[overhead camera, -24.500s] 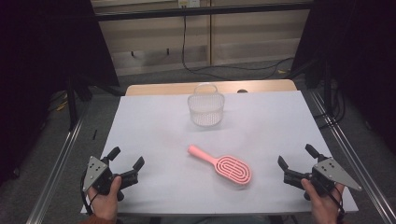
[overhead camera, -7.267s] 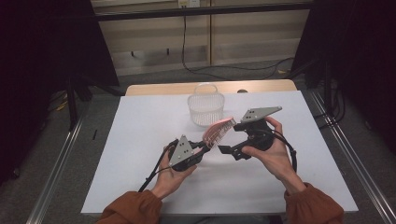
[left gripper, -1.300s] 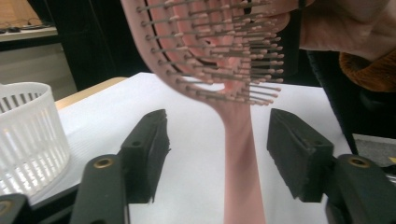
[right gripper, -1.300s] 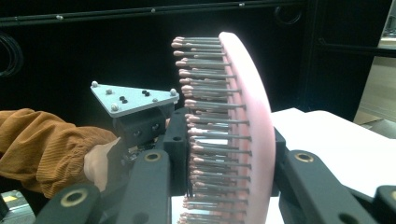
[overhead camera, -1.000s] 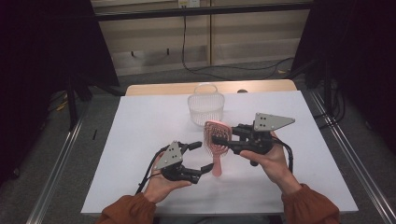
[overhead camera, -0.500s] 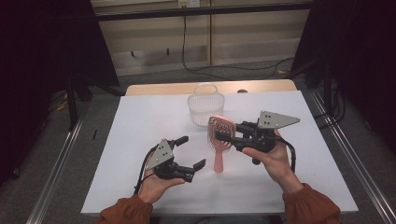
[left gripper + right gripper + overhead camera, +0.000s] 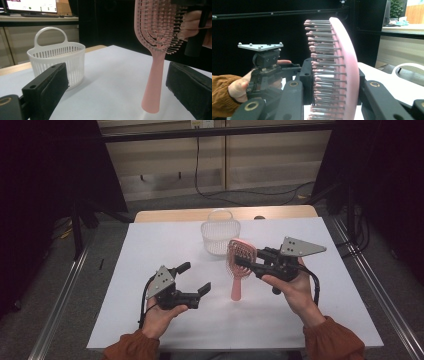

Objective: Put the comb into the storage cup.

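The right gripper [image 7: 248, 263] clamped the pink hairbrush [image 7: 239, 265] by its head, handle hanging down to the table, likely readying a drop into the white basket [image 7: 218, 234] at eleven o'clock. The left gripper [image 7: 192, 279] waited wide, empty, at eight o'clock.

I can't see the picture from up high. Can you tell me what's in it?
On a white table, a person's right tongs grip the head of a pink hairbrush and hold it upright, handle down. The left tongs sit open just to its left, holding nothing. A small white basket stands behind the brush.
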`<state>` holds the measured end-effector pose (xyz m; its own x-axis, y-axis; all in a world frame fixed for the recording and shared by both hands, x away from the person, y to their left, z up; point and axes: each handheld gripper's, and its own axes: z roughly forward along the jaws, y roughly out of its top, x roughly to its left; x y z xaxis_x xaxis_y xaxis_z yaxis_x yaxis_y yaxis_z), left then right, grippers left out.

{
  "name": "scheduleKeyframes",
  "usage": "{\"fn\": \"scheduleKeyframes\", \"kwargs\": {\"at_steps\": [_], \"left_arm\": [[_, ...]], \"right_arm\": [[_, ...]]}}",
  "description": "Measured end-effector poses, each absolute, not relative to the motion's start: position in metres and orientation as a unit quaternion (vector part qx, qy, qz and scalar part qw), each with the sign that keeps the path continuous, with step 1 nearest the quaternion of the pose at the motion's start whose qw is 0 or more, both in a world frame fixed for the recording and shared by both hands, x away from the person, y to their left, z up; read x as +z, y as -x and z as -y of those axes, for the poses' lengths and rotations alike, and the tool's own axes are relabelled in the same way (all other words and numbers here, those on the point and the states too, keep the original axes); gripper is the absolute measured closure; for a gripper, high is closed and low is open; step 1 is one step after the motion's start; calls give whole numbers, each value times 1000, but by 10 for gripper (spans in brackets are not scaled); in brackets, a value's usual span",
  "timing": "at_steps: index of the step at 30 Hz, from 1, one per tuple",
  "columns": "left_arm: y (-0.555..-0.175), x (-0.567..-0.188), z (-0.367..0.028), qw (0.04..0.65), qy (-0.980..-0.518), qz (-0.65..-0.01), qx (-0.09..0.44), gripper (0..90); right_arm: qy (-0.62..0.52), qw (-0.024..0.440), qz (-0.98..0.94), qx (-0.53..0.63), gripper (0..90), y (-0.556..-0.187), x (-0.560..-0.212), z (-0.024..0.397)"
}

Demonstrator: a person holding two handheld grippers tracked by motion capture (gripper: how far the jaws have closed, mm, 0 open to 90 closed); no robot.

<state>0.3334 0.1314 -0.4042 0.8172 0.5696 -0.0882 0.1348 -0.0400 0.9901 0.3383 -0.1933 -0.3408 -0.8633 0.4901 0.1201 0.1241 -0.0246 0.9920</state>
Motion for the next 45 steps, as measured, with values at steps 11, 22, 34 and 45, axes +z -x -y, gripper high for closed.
{"fn": "scheduleKeyframes", "kwargs": {"at_steps": [11, 22, 34, 45], "left_arm": [[-325, -405, -148, 636, -698, -261, 198, 51], [-322, -405, -175, 617, -699, -280, 229, 42], [-319, -406, -211, 621, -675, -310, 250, 18], [-314, -413, -238, 611, -676, -319, 261, 11]], "right_arm": [[-231, 149, -685, 675, 651, -339, -339, 195], [-250, 166, -675, 674, 651, -346, -337, 199], [-258, 180, -668, 675, 651, -354, -330, 200], [-268, 188, -667, 669, 651, -364, -323, 200]]}}
